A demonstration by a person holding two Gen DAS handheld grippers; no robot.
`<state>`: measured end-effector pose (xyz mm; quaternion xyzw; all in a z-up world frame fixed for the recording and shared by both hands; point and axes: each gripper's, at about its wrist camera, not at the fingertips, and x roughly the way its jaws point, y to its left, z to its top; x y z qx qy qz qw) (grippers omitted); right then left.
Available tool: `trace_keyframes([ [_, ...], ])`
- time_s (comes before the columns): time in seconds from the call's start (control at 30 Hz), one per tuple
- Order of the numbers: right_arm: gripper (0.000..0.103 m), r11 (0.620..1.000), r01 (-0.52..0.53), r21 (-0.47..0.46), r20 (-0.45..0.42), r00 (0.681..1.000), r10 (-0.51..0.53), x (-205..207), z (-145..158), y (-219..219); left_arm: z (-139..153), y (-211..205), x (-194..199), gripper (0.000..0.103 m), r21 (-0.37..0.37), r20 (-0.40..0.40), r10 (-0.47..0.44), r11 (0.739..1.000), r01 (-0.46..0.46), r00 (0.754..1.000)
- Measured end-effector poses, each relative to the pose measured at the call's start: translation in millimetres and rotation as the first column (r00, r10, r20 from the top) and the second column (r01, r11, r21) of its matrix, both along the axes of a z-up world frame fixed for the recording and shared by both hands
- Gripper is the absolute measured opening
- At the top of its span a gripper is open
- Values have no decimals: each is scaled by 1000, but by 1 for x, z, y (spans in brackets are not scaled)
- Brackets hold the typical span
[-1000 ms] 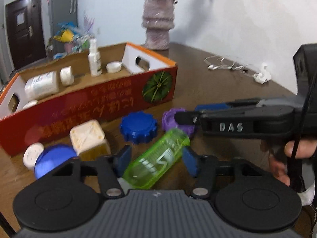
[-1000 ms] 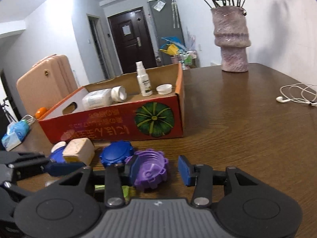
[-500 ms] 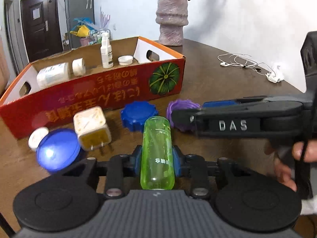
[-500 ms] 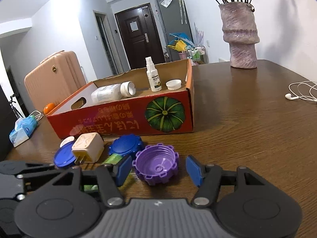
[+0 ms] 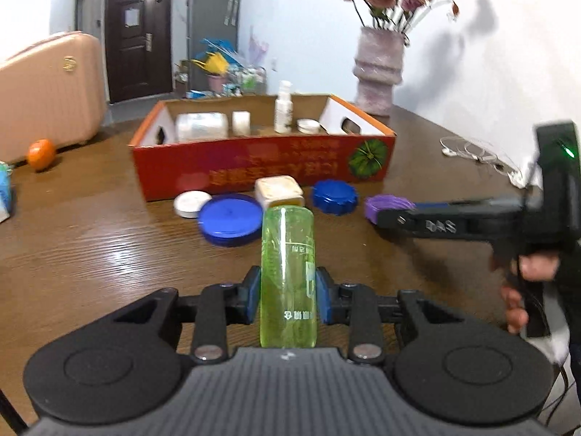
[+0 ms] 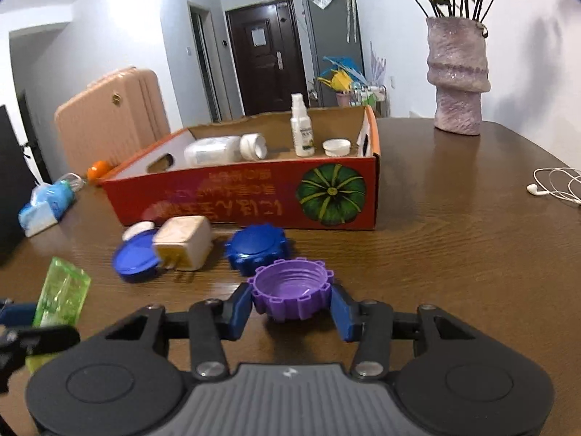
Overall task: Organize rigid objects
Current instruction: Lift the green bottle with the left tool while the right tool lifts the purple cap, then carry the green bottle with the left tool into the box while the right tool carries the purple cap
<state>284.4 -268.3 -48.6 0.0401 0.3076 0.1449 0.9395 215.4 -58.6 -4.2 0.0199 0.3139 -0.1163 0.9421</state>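
Note:
My left gripper [image 5: 287, 299] is shut on a clear green bottle [image 5: 287, 272] and holds it above the table, pointing at the red cardboard box [image 5: 261, 167]. The bottle also shows at the left of the right wrist view [image 6: 61, 298]. My right gripper [image 6: 292, 309] is shut on a purple ridged lid [image 6: 292, 292], open side up. In front of the box lie a blue ridged lid [image 6: 256, 249], a cream plug adapter [image 6: 183, 241], a flat blue lid [image 6: 136, 261] and a small white lid [image 5: 191, 203].
The box holds a white bottle [image 6: 212, 150] lying down, a spray bottle [image 6: 301, 127] and a white cap [image 6: 337, 147]. A vase [image 6: 457, 80] stands at the back right, earphones [image 6: 555, 185] at the right, a tissue pack [image 6: 47, 207] and an orange [image 6: 98, 169] at the left.
My left gripper closed on the green bottle and lifted it off the table. My right gripper closed on the purple lid and raised it.

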Motion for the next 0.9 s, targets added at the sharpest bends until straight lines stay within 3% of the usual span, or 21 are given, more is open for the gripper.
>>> trace_keyframes([
  [0.5, 46, 998, -57, 10, 119, 991, 56, -132, 40, 15, 41, 22, -72, 31, -63, 143, 19, 998, -10, 990],
  [0.7, 46, 999, -43, 10, 158, 987, 41, -156, 53, 16, 48, 32, -86, 31, -90, 163, 44, 996, -29, 986],
  [0.9, 46, 999, -48, 3, 155, 987, 47, -158, 53, 18, 52, 39, -76, 31, -106, 173, 53, 994, -35, 983],
])
